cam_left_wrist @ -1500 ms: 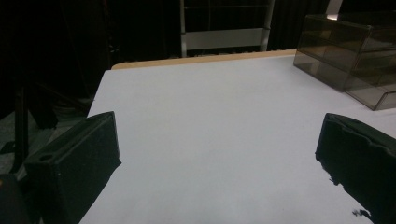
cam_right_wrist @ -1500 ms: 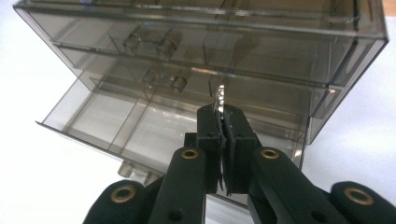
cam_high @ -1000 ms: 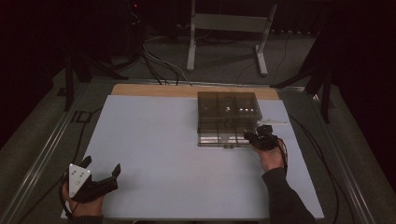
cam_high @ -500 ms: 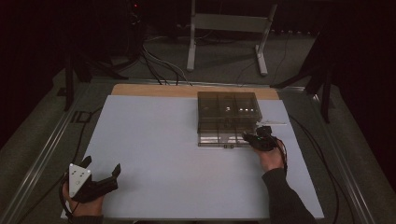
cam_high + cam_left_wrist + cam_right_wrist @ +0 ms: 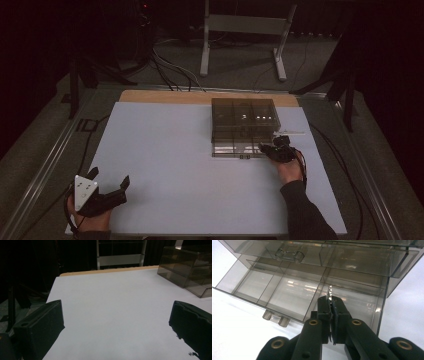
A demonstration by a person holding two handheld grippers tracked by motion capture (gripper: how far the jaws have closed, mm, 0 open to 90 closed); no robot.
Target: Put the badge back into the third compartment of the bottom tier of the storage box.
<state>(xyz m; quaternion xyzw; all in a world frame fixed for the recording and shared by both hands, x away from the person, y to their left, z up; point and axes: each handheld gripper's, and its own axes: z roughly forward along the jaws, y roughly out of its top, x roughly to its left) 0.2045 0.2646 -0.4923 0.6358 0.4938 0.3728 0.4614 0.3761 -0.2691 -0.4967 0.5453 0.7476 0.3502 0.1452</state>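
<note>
The room past the white rectangular surface [image 5: 200, 165] is too dark to make out beyond a grey metal stand [image 5: 245, 25] and some floor cables. In the right gripper view the right gripper [image 5: 330, 301] has its fingers clenched on a small silvery threaded screw [image 5: 330, 291], of which just the tip shows above the black pads. The screw hangs over the right-hand compartment of the pulled-out lower drawer [image 5: 294, 298] of a smoky transparent plastic drawer box [image 5: 244, 127], which stands on the far right part of the surface; a closed upper drawer with a clear handle sits above it. In the high view the left gripper [image 5: 107, 192] rests at the near left corner, well apart from the box, its fingers spread wide with nothing between them.
</note>
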